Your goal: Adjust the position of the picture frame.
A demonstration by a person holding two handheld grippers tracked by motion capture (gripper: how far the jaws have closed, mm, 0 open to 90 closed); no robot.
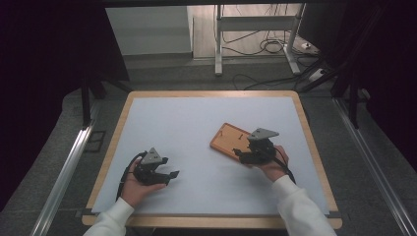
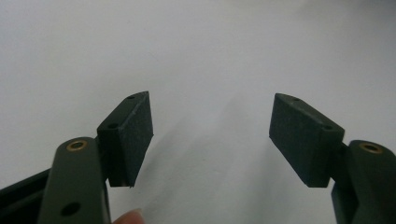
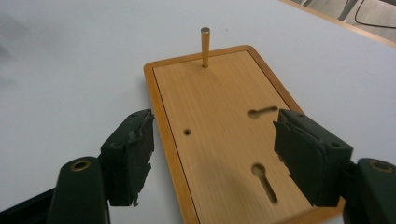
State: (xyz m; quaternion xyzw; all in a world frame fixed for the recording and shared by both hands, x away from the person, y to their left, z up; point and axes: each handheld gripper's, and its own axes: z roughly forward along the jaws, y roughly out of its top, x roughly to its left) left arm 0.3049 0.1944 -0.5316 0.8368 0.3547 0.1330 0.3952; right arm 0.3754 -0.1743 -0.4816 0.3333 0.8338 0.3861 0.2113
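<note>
Right gripper [image 3: 212,158] hovering over wooden board [image 3: 224,135], jaws apart, nothing clamped (brass peg [image 3: 205,46] standing upright); left gripper [image 2: 210,140] resting, jaws apart.

I'm in a lab, black curtains [image 1: 44,73] around my table [image 1: 206,93], loose cables [image 1: 265,46] on the floor, metal rails [image 1: 64,167].

High view overlooks table [image 1: 206,118] (gripper views close).

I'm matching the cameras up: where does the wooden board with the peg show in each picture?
High view: wooden board right of centre on the white mat, under the right gripper.
Right gripper view: fills the centre, peg at its far end.
Left gripper view: not in it.
Shared landmark: the white mat.
</note>
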